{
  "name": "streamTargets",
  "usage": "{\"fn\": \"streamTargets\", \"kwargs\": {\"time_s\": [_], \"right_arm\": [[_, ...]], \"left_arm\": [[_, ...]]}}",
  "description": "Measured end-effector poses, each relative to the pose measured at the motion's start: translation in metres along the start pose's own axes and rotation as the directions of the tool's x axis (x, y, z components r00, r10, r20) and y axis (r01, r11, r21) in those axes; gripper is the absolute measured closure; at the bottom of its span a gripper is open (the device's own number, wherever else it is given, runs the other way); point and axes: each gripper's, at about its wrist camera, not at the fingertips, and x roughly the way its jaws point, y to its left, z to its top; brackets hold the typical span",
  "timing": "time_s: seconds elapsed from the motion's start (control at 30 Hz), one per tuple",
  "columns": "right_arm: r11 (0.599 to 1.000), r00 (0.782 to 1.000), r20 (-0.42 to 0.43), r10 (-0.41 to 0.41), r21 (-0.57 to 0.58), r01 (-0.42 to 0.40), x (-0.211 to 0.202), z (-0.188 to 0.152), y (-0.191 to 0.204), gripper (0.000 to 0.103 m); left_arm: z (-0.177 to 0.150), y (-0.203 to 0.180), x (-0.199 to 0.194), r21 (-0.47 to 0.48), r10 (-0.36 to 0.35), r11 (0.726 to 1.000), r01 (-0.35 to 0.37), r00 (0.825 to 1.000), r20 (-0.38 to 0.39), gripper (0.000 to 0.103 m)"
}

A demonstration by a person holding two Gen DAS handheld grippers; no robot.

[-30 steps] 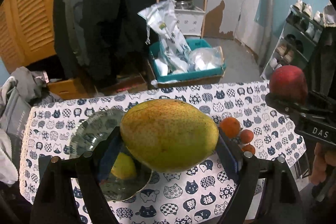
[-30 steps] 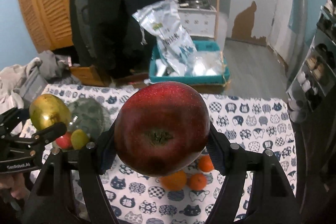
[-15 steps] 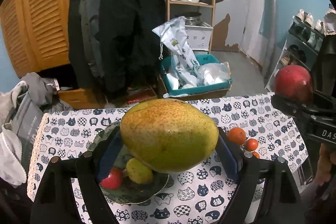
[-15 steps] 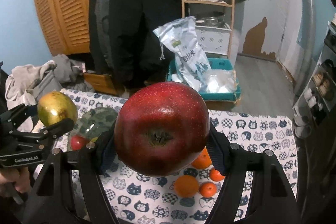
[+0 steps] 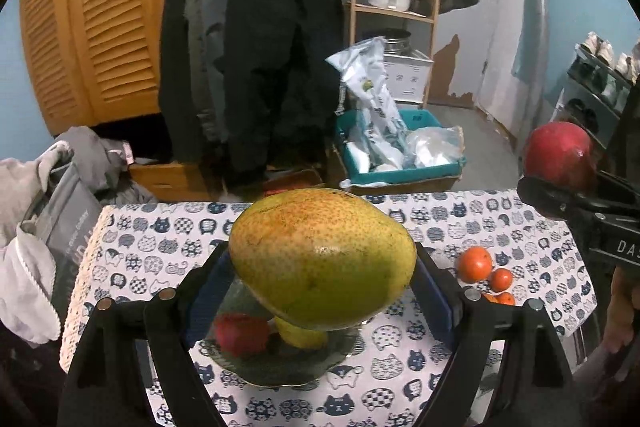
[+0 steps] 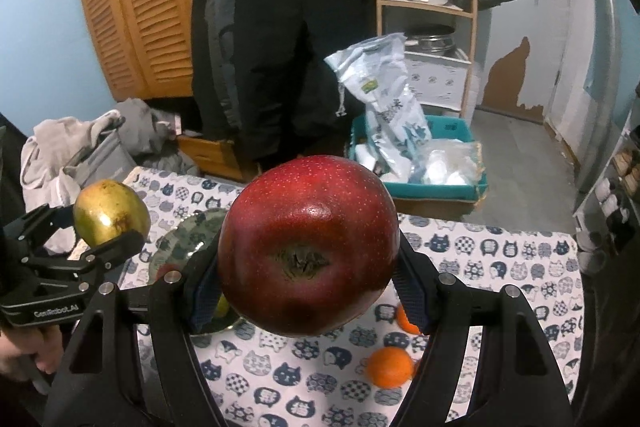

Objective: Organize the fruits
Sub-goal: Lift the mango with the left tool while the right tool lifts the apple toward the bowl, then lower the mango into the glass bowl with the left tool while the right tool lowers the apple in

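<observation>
My left gripper (image 5: 322, 267) is shut on a large yellow-green mango (image 5: 322, 257) and holds it in the air above the glass plate (image 5: 340, 355). A small red fruit (image 5: 240, 333) and a small yellow-green fruit (image 5: 300, 335) lie on the plate. My right gripper (image 6: 308, 275) is shut on a big red apple (image 6: 308, 243), well above the table. The apple also shows at the right of the left wrist view (image 5: 558, 155); the mango shows at the left of the right wrist view (image 6: 110, 211). Several small oranges (image 5: 474, 263) lie on the cloth to the right.
The table wears a cat-print cloth (image 5: 160, 239). Behind it stand a teal crate of bags (image 5: 400, 155), a dark coat (image 5: 256, 47), a wooden shelf (image 5: 392, 11) and a louvred cabinet (image 5: 92, 27). Grey clothes (image 5: 36, 227) lie at the left edge.
Both grippers have lifted and pulled back with their fruit, so the table sits lower and farther off. The red and yellow fruits on the plate have come into view.
</observation>
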Motion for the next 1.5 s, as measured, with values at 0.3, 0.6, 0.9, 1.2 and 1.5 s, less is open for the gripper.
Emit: {"fn": "streamTargets", "kwargs": {"time_s": [0.3,0.6,0.9,1.2,1.5], "right_arm": [[0.999,0.998,-0.047,0.046,-0.004,-0.046,0.035,0.007,0.027,0.029],[0.995,0.990,-0.105,0.094,0.001,-0.095,0.072,0.009,0.056,0.029],[0.993,0.977,-0.178,0.115,0.017,-0.114,0.128,0.002,0.076,0.029],[0.996,0.950,-0.300,0.088,0.017,-0.087,0.191,-0.023,0.085,0.029],[0.996,0.928,-0.363,0.084,0.011,-0.086,0.225,-0.038,0.084,0.029]], "left_arm": [[-0.006,0.042,0.018,-0.057,0.047,0.997,-0.049,0.998,-0.045,0.017],[-0.013,0.084,0.039,-0.119,0.087,0.988,-0.097,0.993,-0.086,0.017],[-0.026,0.105,0.073,-0.162,0.067,0.982,-0.093,0.985,-0.161,0.017],[-0.039,0.114,0.114,-0.164,0.062,0.981,-0.101,0.972,-0.229,0.017],[-0.056,0.119,0.149,-0.164,0.059,0.980,-0.114,0.950,-0.305,0.017]]}}
